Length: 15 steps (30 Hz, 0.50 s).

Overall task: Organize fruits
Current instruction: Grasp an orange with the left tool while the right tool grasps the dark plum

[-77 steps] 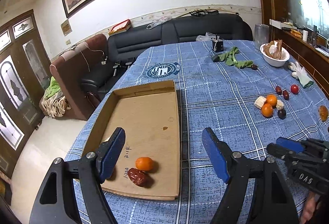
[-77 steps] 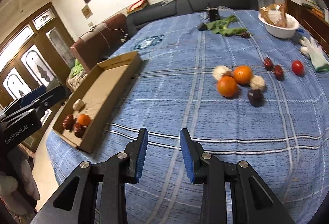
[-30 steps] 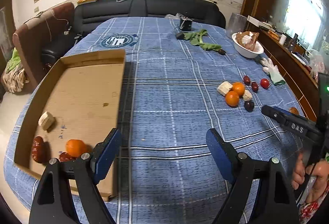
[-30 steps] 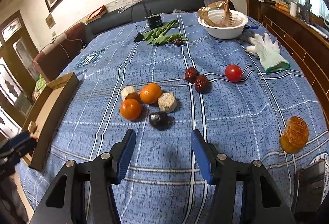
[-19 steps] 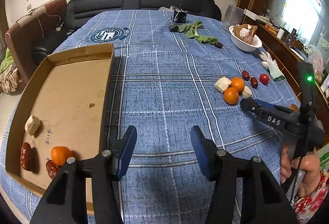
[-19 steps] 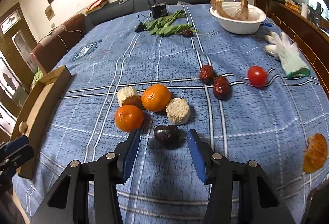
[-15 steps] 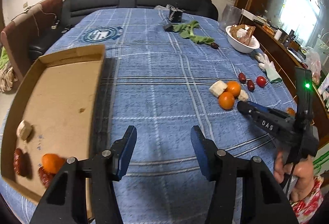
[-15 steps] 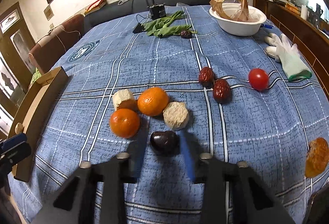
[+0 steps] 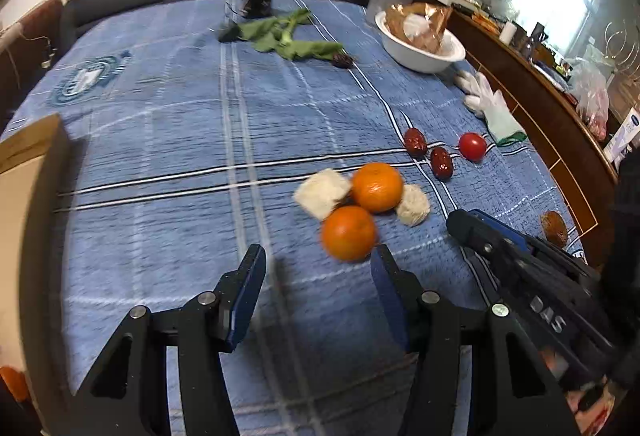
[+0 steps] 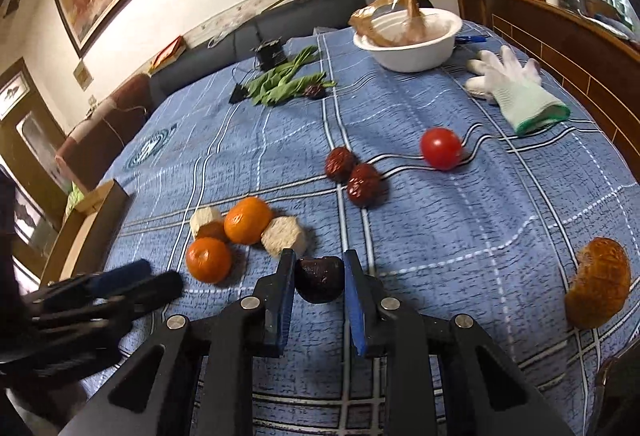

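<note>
In the right wrist view my right gripper has its two fingers against the sides of a dark plum on the blue cloth. Just left of it lie two oranges and two pale hexagonal blocks. Two red dates and a tomato lie further back. In the left wrist view my left gripper is open and empty, just short of the near orange. The right gripper shows there at the right. The plum is hidden in that view.
The cardboard tray stands at the table's left edge, with an orange in its near corner. A white bowl, green leaves, a white glove and a brown pastry lie around the fruit.
My right gripper moved forward to the plum and closed around it. My left gripper swung right from the tray toward the oranges and narrowed somewhat, still open.
</note>
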{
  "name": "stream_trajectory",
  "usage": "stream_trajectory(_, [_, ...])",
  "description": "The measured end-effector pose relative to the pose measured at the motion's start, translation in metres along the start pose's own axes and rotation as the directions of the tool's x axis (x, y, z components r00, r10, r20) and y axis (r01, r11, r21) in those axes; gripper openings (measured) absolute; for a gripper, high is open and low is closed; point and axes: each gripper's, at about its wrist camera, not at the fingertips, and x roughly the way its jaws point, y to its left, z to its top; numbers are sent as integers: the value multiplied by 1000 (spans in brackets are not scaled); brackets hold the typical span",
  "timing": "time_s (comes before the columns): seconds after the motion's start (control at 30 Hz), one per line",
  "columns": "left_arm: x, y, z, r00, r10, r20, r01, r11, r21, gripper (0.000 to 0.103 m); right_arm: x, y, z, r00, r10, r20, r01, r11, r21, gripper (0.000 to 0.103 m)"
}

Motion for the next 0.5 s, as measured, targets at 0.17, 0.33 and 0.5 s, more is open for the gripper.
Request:
stream_trajectory(0.17, [16,-9,3,1000,30,6,-30,999,15,53,0,0,2,1000,5,3,-5,1000,-1,25])
stream_trajectory(0.33, [16,-14,1,1000,-3,25,3,999,34,30,-2,7,2,1000,-10,24,10,999,-39,25])
stream_trajectory(0.5, [5,-9,-5,999,5,38,-5,1000,12,30,-3,8,2,999,-18,34,20,999,-49,25])
